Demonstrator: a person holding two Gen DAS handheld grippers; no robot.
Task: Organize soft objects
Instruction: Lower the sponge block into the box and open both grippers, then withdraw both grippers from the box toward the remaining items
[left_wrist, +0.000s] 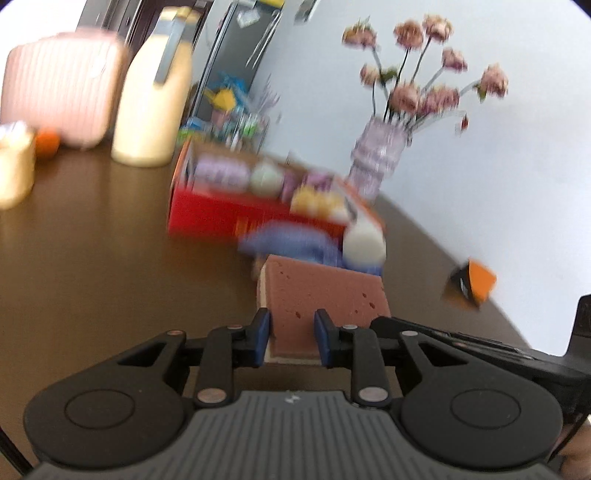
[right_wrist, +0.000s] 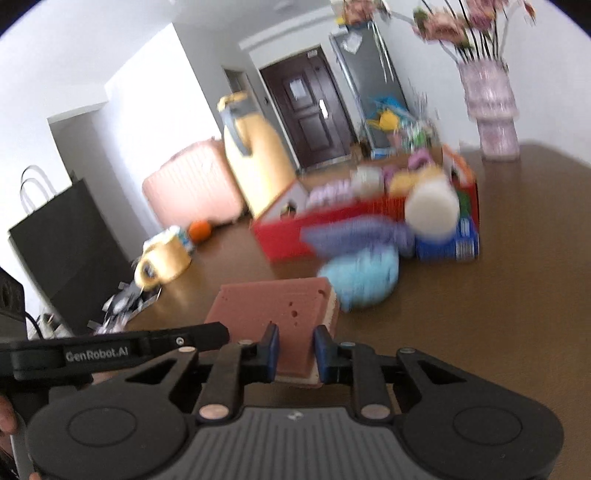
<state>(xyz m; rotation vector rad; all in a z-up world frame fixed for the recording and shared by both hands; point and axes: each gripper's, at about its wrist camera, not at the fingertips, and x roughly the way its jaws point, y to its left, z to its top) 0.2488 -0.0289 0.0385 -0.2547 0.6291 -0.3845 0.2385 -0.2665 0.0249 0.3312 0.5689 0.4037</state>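
Both claws grip one pink-brown rectangular sponge block with a cream underside (left_wrist: 321, 295) (right_wrist: 284, 306): the left gripper (left_wrist: 291, 338) has its blue-padded fingers closed to a narrow gap on the block's near end, and the right gripper (right_wrist: 295, 350) pinches the same block likewise, with the block above the brown wooden table (left_wrist: 92, 258). At twelve o'clock from the sponge stands a red cardboard box (left_wrist: 221, 214) filled with blurred soft toys, a purple plush (right_wrist: 354, 232) and a light-blue cushion (right_wrist: 365, 277) just before it. A clear vase of pink flowers (left_wrist: 376, 155) stands at one o'clock.
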